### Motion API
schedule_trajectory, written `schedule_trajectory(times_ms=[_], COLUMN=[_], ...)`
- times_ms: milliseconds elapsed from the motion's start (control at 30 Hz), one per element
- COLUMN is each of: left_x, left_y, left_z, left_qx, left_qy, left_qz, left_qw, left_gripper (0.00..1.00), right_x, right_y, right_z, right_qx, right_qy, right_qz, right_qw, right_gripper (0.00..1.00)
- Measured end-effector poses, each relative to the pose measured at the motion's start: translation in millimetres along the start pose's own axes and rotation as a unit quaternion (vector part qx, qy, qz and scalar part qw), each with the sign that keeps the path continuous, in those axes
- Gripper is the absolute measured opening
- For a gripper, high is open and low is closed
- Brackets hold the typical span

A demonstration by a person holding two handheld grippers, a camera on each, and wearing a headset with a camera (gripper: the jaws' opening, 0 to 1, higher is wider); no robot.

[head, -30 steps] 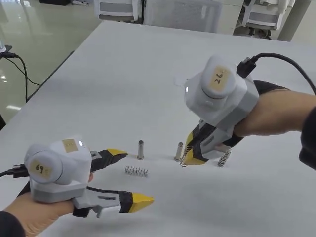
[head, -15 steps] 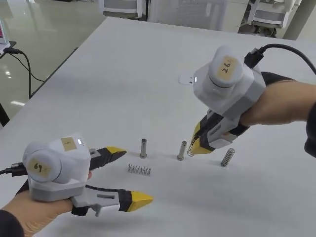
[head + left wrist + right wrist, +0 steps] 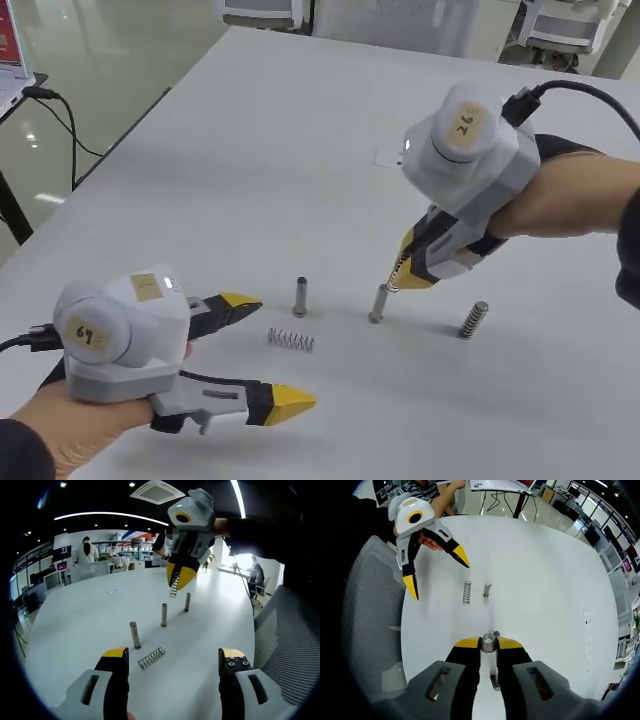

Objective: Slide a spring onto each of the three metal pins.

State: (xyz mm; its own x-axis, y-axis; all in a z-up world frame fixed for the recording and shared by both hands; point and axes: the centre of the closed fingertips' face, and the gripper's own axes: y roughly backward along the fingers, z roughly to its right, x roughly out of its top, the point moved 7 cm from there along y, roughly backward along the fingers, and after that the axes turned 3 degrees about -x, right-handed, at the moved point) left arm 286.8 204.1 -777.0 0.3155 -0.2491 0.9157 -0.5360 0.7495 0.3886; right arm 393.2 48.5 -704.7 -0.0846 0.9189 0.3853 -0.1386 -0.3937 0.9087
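Three metal pins stand in a row on the white table. The left pin and middle pin are bare; the right pin wears a spring. My right gripper is shut on a second spring, held just above the middle pin's top. A third spring lies loose on the table in front of the left pin. My left gripper hovers open at the near left, its jaws spread wide with nothing between them, a short way from the loose spring.
The white table stretches far beyond the pins. A small flat white tag lies on it behind my right gripper. The table's left edge drops to a glossy floor with cables. A mesh chair stands near the table.
My right gripper has risen with the spring from table level beside the middle pin to just above that pin's top. The left gripper has stayed open in place.
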Motion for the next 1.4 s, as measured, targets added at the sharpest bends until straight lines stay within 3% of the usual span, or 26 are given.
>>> schedule_trajectory(times_ms=[167, 667, 1400], left_x=[-0.2, -3.1, -5.0], left_y=[0.9, 3.7, 4.0], left_z=[-0.3, -1.4, -5.3], left_qx=[0.002, 0.005, 0.005], left_qy=[0.0, 0.007, 0.011], left_qz=[0.0, -0.004, -0.005], left_qw=[1.0, 1.0, 0.9999], left_gripper=[0.71, 0.7, 0.68], right_x=[-2.3, -0.6, -5.1], right_y=[-5.6, -19.1, -41.9], right_z=[4.3, 11.2, 12.9], right_qx=[-0.006, 0.008, 0.023], right_qy=[0.002, -0.004, -0.007], right_qz=[-0.006, -0.005, -0.029], right_qw=[1.0, 1.0, 0.9993], right_gripper=[0.13, 0.13, 0.13])
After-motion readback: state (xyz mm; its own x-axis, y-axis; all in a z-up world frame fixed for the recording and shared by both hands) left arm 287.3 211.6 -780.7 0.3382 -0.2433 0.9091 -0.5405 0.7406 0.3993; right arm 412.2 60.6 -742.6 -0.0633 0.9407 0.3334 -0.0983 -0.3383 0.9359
